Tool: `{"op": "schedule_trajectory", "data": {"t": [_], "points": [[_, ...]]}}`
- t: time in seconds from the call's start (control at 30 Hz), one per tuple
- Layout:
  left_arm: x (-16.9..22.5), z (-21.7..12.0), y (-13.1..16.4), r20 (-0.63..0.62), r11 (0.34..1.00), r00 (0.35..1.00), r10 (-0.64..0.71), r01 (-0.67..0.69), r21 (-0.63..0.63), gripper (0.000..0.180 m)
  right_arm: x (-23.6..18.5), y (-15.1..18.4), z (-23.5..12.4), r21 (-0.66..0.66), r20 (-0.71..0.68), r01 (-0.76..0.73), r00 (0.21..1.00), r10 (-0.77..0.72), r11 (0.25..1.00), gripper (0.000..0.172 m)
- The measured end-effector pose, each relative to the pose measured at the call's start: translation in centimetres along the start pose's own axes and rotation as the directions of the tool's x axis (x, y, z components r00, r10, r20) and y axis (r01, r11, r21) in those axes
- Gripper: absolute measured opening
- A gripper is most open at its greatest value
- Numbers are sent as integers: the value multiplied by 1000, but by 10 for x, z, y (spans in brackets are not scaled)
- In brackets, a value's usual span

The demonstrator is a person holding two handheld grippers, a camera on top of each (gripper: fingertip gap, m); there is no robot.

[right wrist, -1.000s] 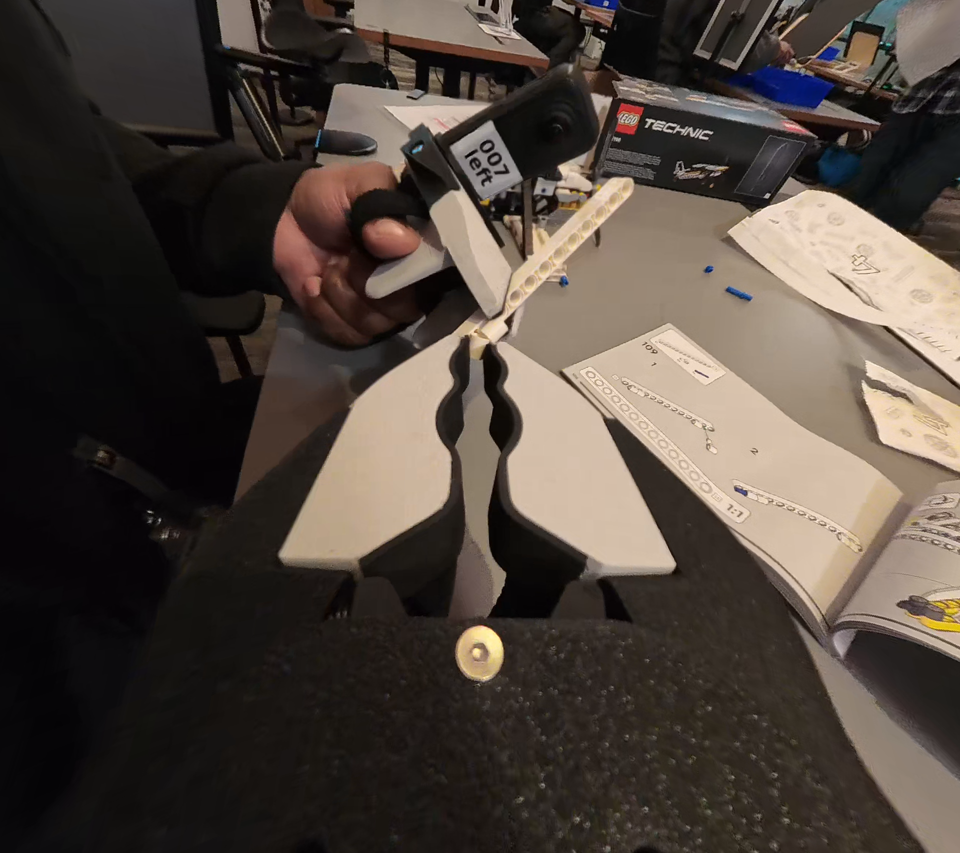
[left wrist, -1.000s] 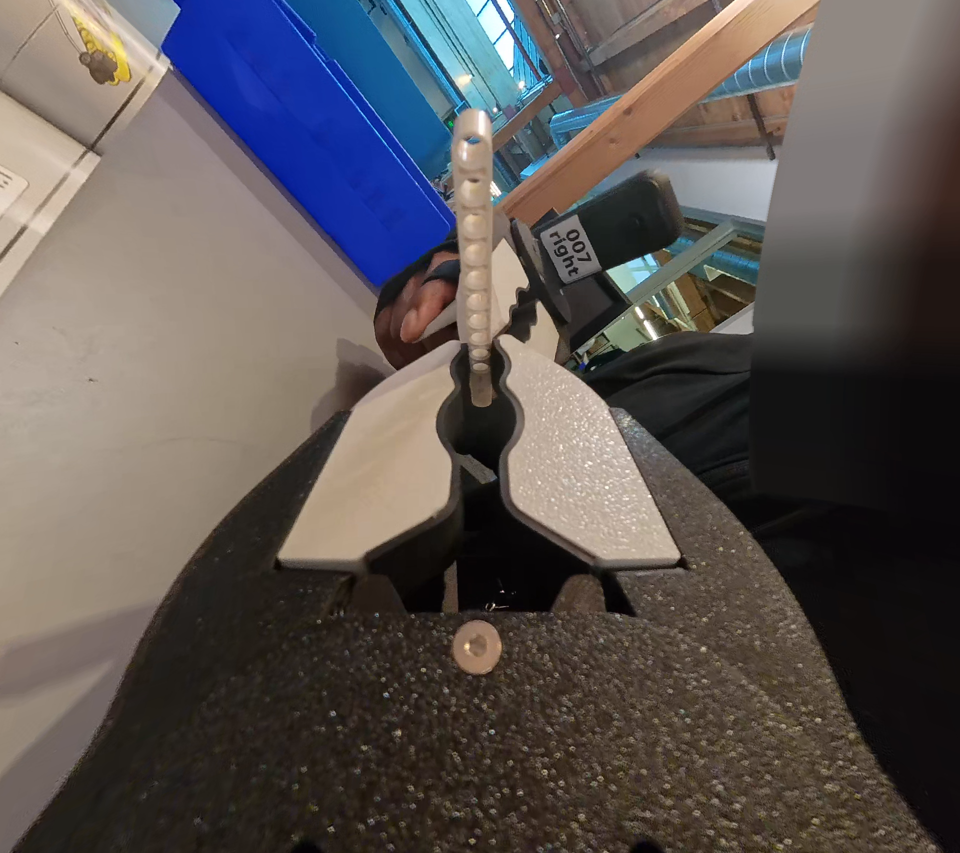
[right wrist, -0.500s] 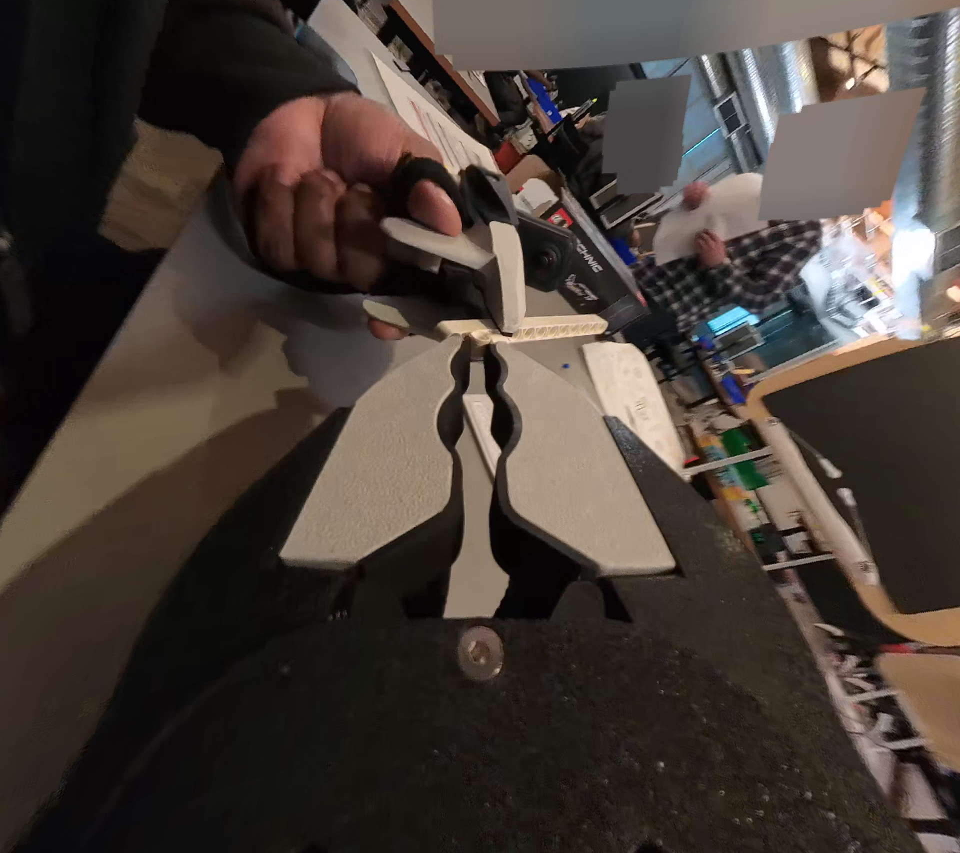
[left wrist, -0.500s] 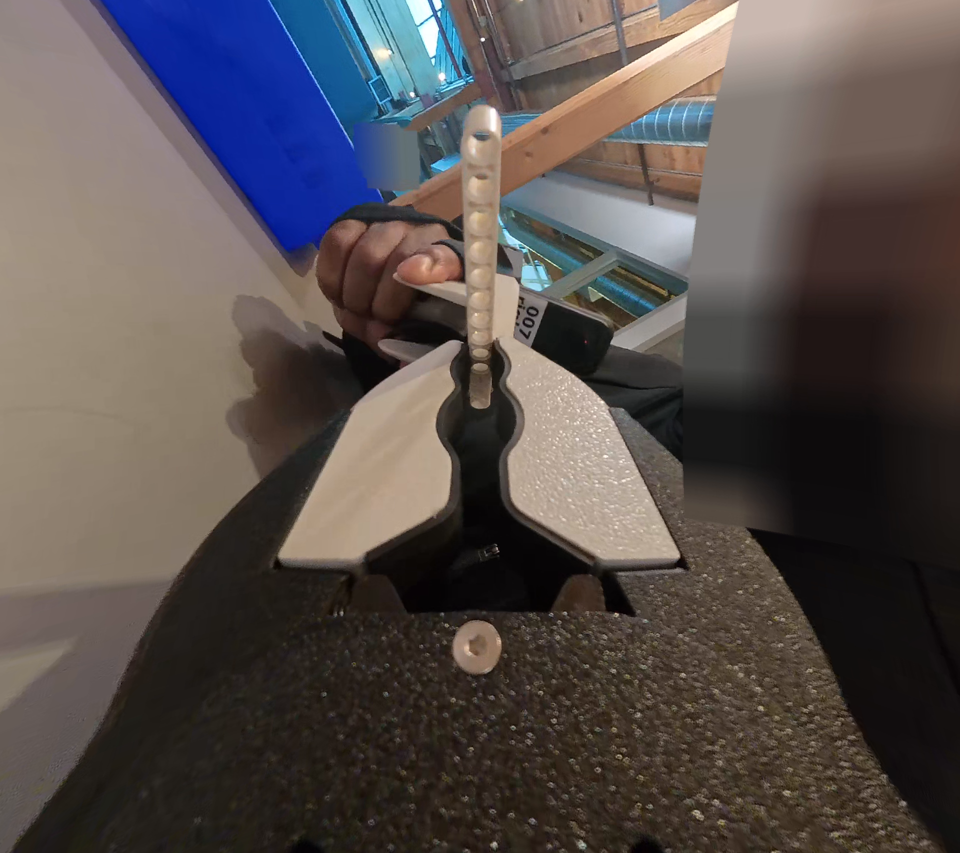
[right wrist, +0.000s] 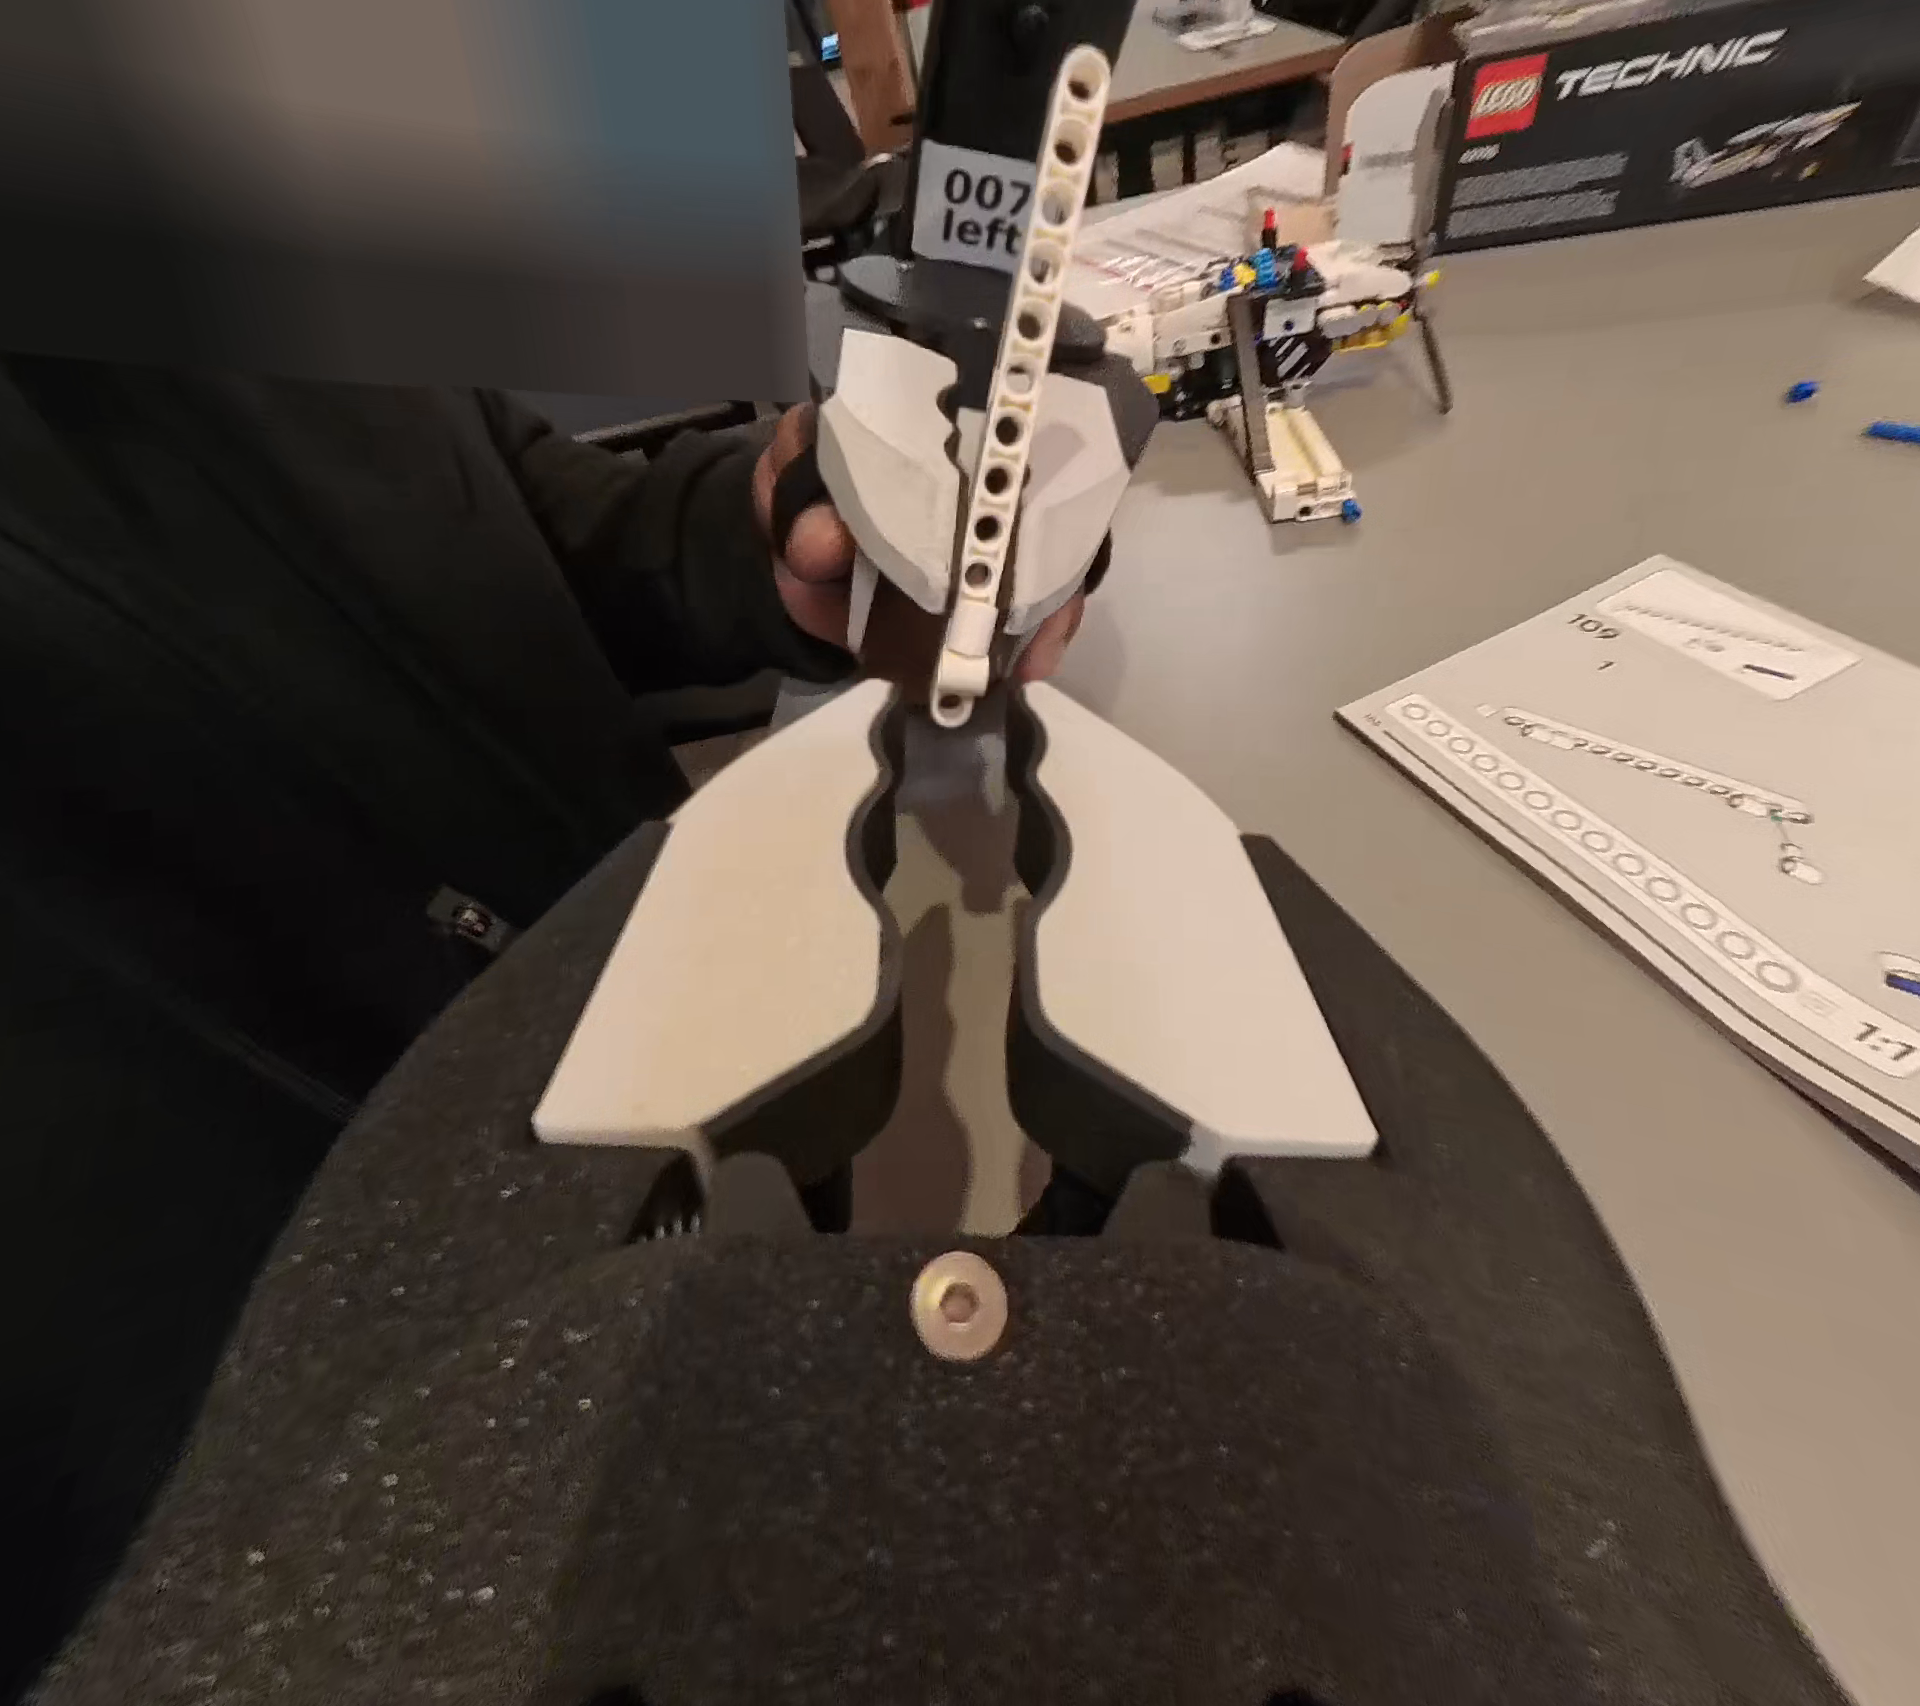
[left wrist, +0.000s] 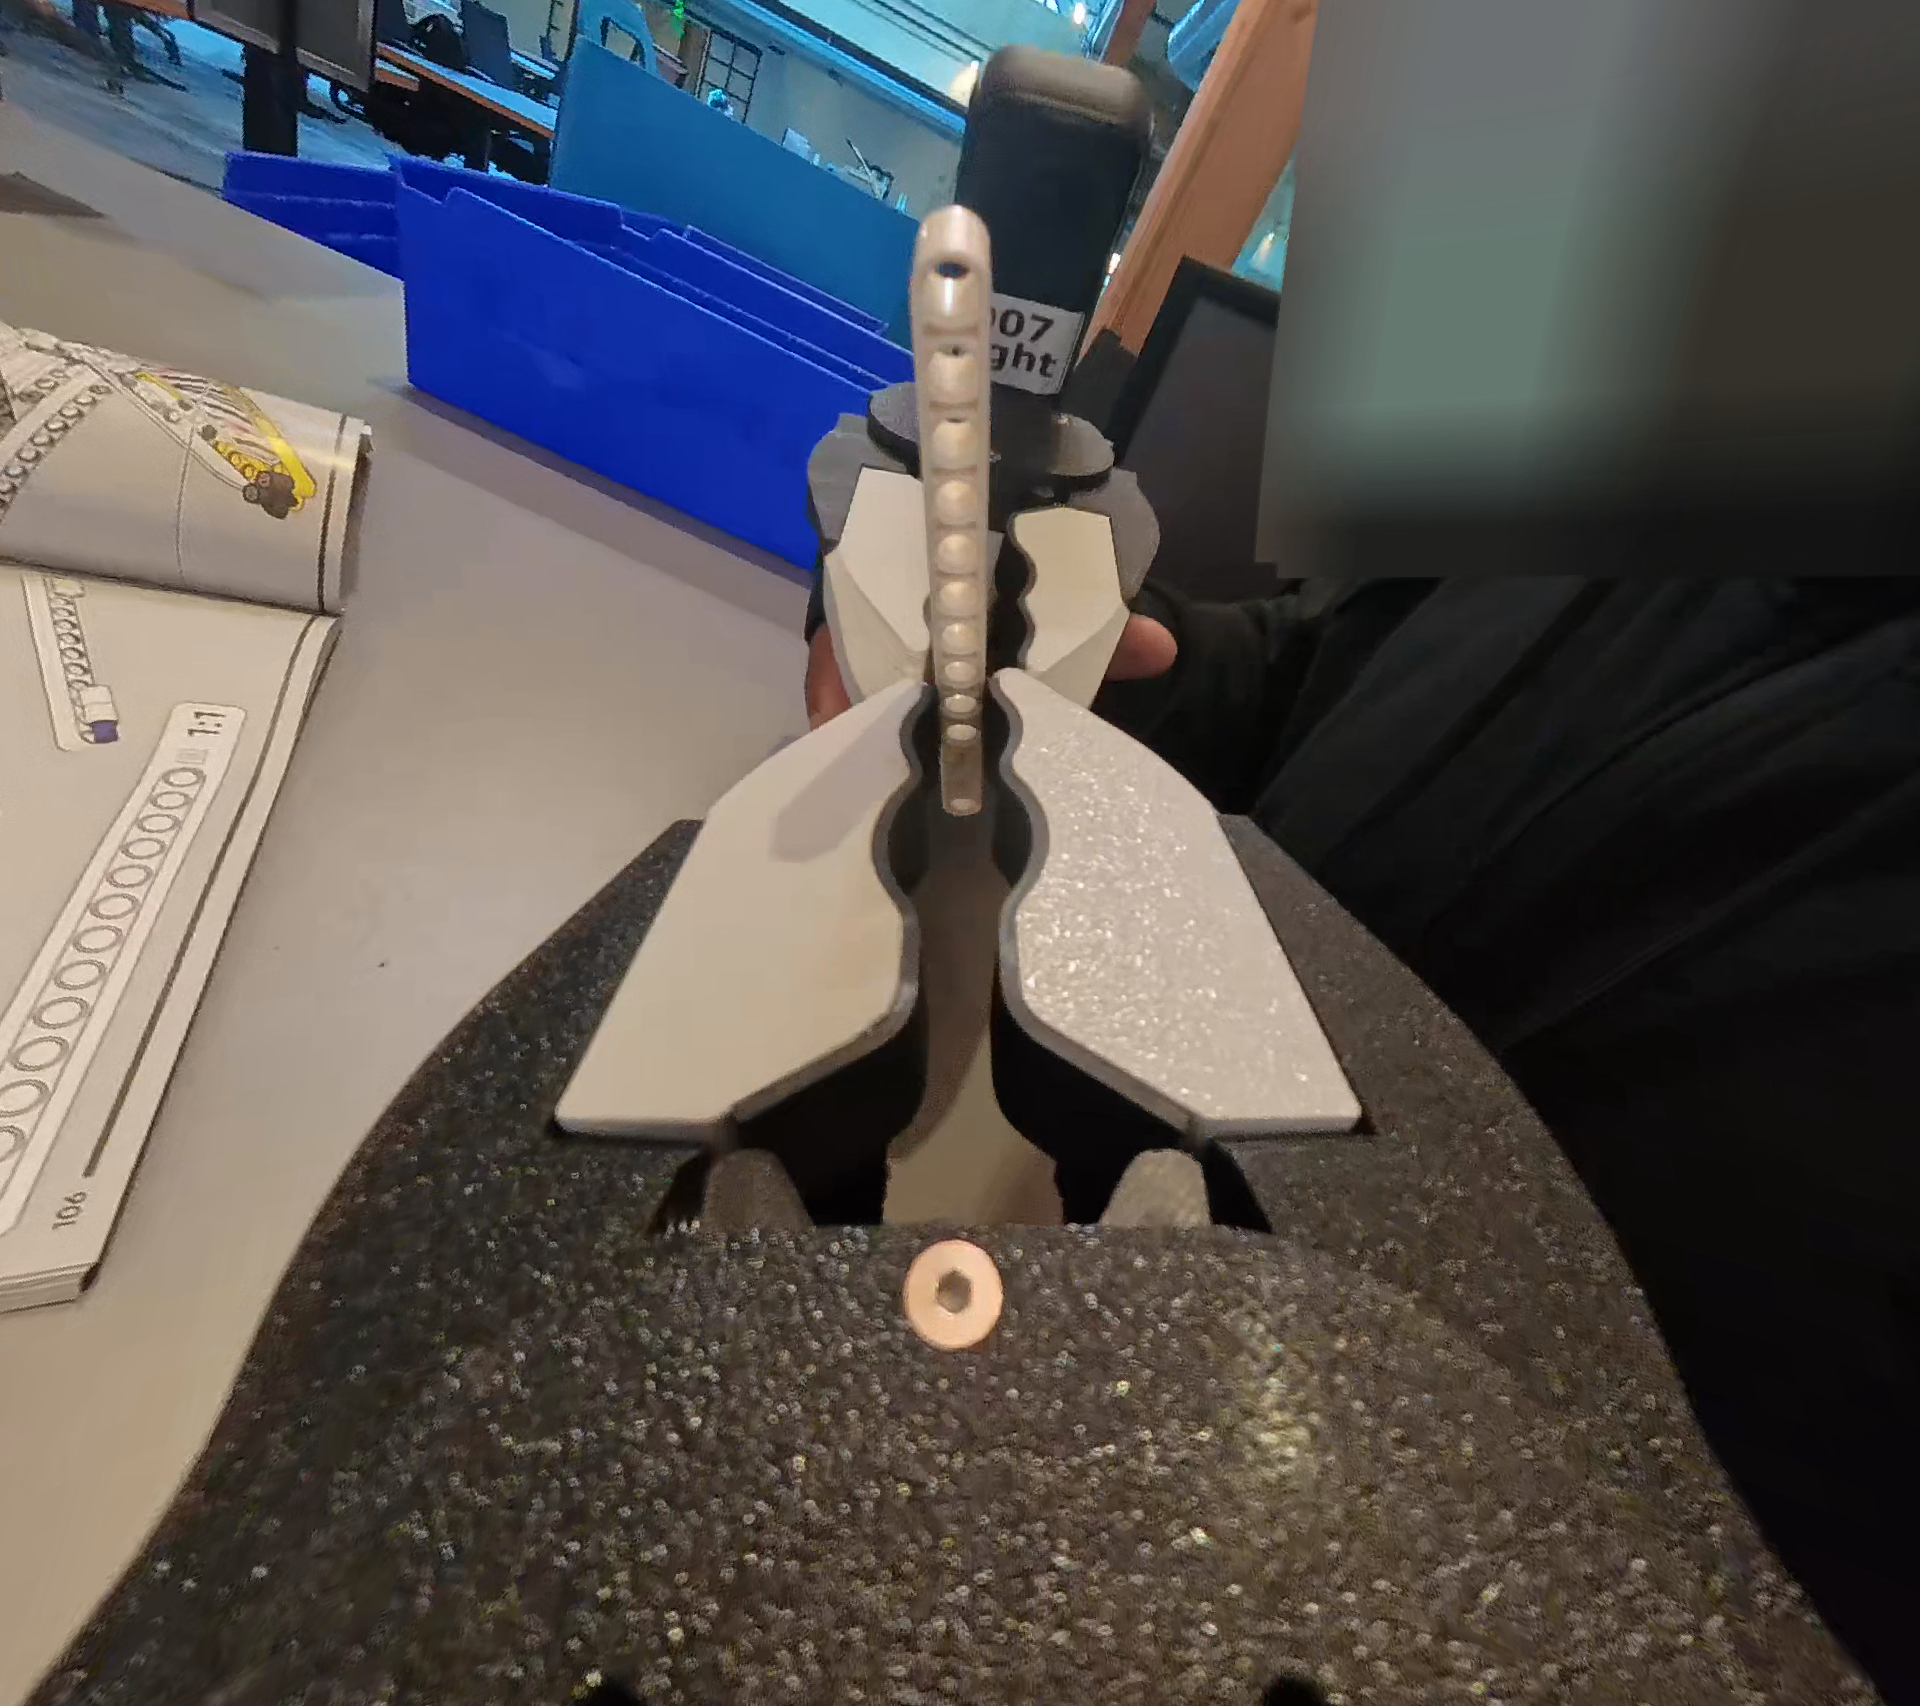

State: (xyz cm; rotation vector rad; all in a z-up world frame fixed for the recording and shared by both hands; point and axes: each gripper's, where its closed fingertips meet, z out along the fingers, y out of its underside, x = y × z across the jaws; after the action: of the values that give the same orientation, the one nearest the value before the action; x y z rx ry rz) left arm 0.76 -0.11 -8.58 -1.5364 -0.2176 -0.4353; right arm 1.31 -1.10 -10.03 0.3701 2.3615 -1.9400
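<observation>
My left gripper (left wrist: 961,700) is shut on the near end of a long white beam with holes (left wrist: 954,513), which stands up and away from it. In the right wrist view the beam (right wrist: 1023,368) rises in front of the left gripper (right wrist: 982,617). A small white connector (right wrist: 961,669) sits on the beam's lower end. My right gripper (right wrist: 956,706) is open, and the connector's tip stands at its fingertips with a gap on each side. In the left wrist view the right gripper (left wrist: 977,669) faces me just behind the beam. Both are held above the grey table (right wrist: 1299,617).
An open instruction booklet (right wrist: 1662,804) lies to the right; it also shows in the left wrist view (left wrist: 135,773). A partly built model (right wrist: 1278,368) and a dark set box (right wrist: 1662,118) stand behind. Blue bins (left wrist: 623,368) are on the table. Small blue pins (right wrist: 1891,430) lie far right. Both grippers' tips are close together, under 4 cm apart.
My right gripper was shut on the connector at the beam's end and has now opened and let go. Both grippers have swung round to face each other upright. The left grasp is unchanged.
</observation>
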Motion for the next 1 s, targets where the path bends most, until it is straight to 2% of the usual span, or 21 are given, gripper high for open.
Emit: {"op": "schedule_trajectory", "data": {"t": [0.07,0.17,0.33,0.47,1.0], "points": [[2,0,3,0,999,999,37,-37,-17,8,-1,1,2,-6,-2,10,1000,-10,1000,8],[1,-1,9,13,996,998,67,-66,-59,8,-1,6,3,-37,4,20,1000,-20,999,8],[0,-3,10,32,990,993,117,-113,-87,8,2,4,2,41,-7,8,1000,-7,999,8],[-1,-2,11,33,990,993,114,-111,-88,8,2,4,-1,88,-17,-14,1000,15,996,8],[0,-2,14,25,988,992,127,-124,-93,9,3,3,-3,119,15,-65,998,64,991,7]]}}
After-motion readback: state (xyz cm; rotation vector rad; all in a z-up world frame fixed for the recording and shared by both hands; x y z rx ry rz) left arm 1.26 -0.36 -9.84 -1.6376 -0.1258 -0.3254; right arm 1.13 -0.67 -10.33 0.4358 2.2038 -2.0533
